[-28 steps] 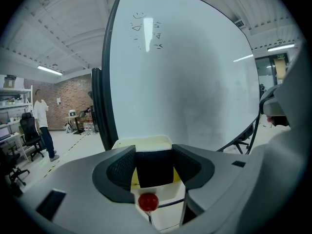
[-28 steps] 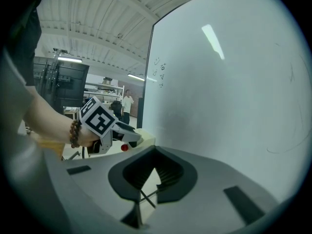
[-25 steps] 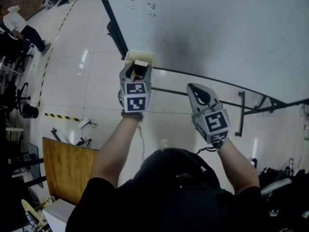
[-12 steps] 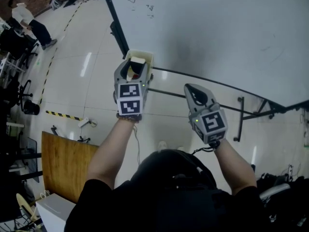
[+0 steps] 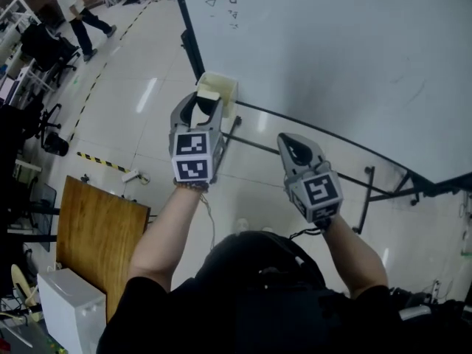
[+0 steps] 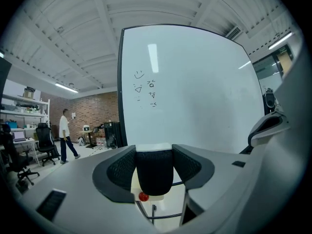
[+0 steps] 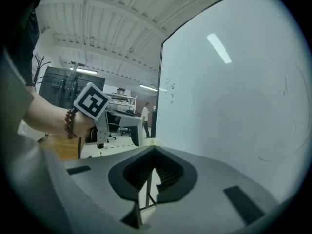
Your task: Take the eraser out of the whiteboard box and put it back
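My left gripper is shut on the eraser, a block with a white top and a black underside, and holds it just above the cream whiteboard box. That box hangs on the lower edge of the whiteboard. In the left gripper view the eraser fills the gap between the ribbed pads, with the box and a red cap below it. To the right, my right gripper is shut and holds nothing, facing the board; its tips meet.
The whiteboard's black stand bars run below the board. A wooden panel and a white case stand at lower left. Striped floor tape lies nearby. A person walks at the far upper left, near office chairs.
The left gripper has risen with the eraser, from inside the box's opening to above its rim. The right gripper has shifted slightly up and left. The distant person has walked on.
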`<action>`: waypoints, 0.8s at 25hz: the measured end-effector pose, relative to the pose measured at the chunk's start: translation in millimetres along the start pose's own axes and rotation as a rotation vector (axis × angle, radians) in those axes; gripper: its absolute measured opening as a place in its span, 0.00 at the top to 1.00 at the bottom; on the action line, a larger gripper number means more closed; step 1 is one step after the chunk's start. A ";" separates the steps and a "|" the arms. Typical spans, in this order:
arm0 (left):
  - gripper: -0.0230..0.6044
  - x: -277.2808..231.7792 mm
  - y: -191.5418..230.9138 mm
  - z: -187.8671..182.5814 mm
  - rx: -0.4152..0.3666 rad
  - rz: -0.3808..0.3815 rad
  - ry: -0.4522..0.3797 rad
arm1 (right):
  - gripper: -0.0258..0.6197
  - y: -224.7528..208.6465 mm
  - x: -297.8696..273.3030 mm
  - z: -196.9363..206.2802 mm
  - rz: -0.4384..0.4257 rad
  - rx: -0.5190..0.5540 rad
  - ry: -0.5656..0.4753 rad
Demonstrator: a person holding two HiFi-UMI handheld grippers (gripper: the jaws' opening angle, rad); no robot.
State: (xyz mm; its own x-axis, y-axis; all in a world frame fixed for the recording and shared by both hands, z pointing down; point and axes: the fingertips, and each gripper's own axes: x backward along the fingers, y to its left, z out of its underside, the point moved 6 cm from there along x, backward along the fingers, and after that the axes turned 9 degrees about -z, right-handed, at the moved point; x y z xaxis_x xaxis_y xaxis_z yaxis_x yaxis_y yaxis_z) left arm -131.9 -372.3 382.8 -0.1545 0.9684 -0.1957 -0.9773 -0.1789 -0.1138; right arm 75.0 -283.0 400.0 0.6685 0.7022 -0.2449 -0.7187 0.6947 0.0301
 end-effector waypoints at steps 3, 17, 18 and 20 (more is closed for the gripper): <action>0.60 14.9 -4.4 -6.4 0.001 -0.032 -0.013 | 0.93 0.1 9.3 1.0 -0.031 0.005 -0.011; 0.60 36.8 -9.8 -38.5 0.000 -0.101 -0.084 | 0.93 -0.1 15.4 11.3 -0.129 -0.005 -0.024; 0.60 33.3 -7.4 -40.2 0.001 -0.100 -0.090 | 0.93 -1.5 12.3 11.3 -0.125 -0.007 -0.024; 0.60 23.1 -1.9 -43.0 0.002 -0.092 -0.098 | 0.93 -5.9 4.7 6.3 -0.110 -0.006 -0.034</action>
State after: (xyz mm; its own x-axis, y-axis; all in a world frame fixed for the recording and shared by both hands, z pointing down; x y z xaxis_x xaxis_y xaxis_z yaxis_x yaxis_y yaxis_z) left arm -127.3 -357.0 336.6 -0.0776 0.9931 -0.0882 -0.9883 -0.0882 -0.1245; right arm 83.6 -282.8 404.8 0.7494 0.6268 -0.2135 -0.6417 0.7670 -0.0007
